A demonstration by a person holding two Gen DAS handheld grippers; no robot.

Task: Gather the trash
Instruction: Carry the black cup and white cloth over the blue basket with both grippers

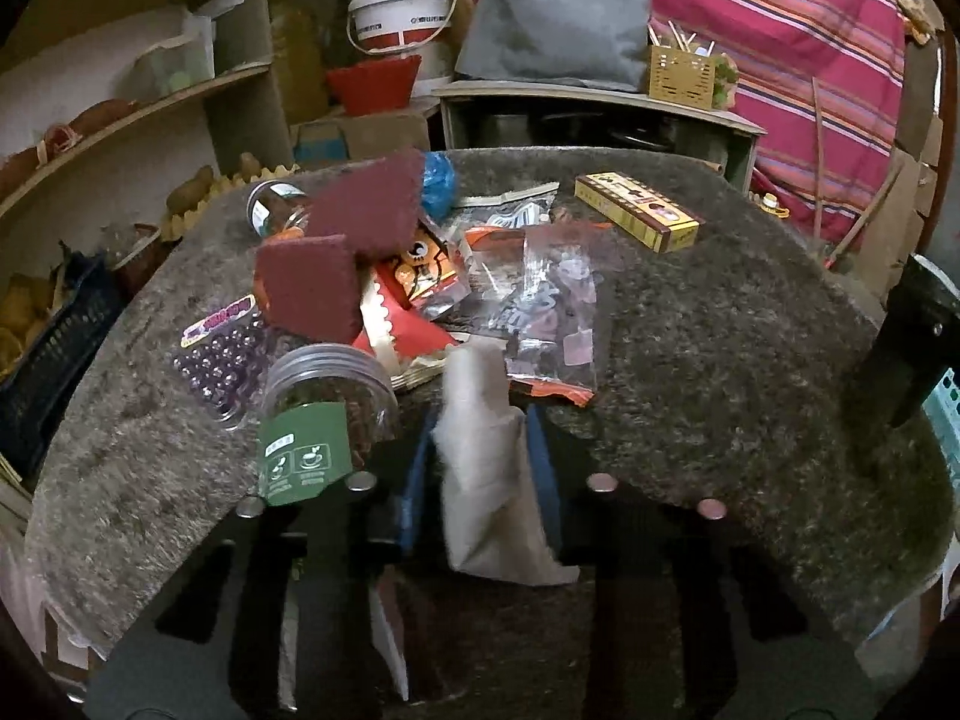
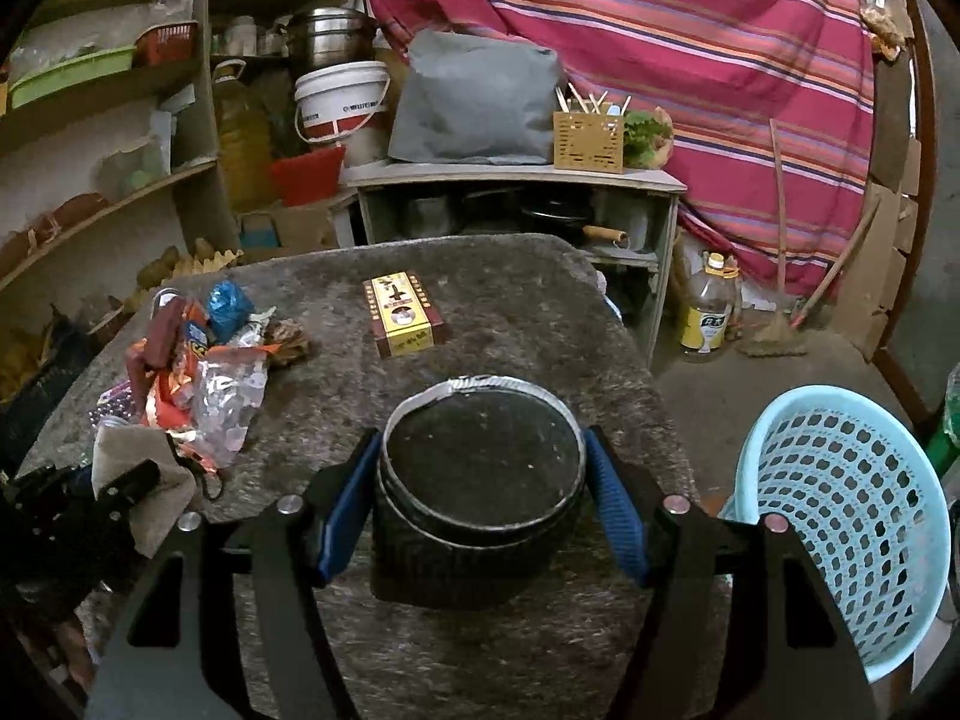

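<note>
1. Your left gripper (image 1: 480,450) has its jaws pinched on a crumpled white tissue (image 1: 489,480), which stands up between the blue pads at the near edge of the litter pile (image 1: 420,276).
2. Your right gripper (image 2: 483,504) has its jaws clamped on a round black tin (image 2: 483,480), held over the surface (image 2: 540,312).
3. The blue basket (image 2: 852,516) sits on the floor just to the right of the tin.

No wording reads clearly: the jar's green label (image 1: 300,462) shows only white cup pictograms, while print on the yellow box (image 2: 403,317) and white bucket (image 1: 401,12) stays illegible.
</note>
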